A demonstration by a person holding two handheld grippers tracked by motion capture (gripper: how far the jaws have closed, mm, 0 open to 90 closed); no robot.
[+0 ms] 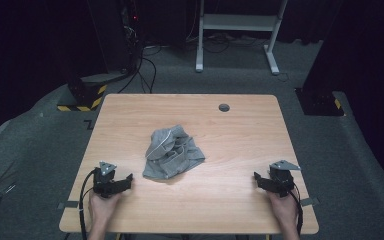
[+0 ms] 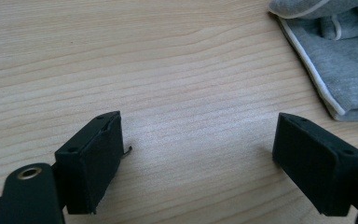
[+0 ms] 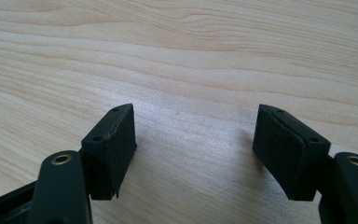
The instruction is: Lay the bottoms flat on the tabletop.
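A crumpled grey garment point(image 1: 172, 152) with a white-piped edge lies near the middle of the wooden table point(image 1: 240, 130). My left gripper point(image 1: 122, 184) rests on the table at the front left, a short way left of the cloth, jaws wide apart with only bare wood between them. In the left gripper view point(image 2: 198, 156) the grey garment point(image 2: 335, 60) lies at the upper right, clear of the pads. My right gripper point(image 1: 260, 180) rests at the front right, well away from the cloth, and stands open point(image 3: 196, 149) over bare wood.
A round cable hole point(image 1: 224, 107) sits near the table's far edge. Beyond the table stand a white desk frame point(image 1: 240, 30), dark equipment with cables point(image 1: 130, 45), and yellow-black striped bases point(image 1: 82, 97) on grey carpet.
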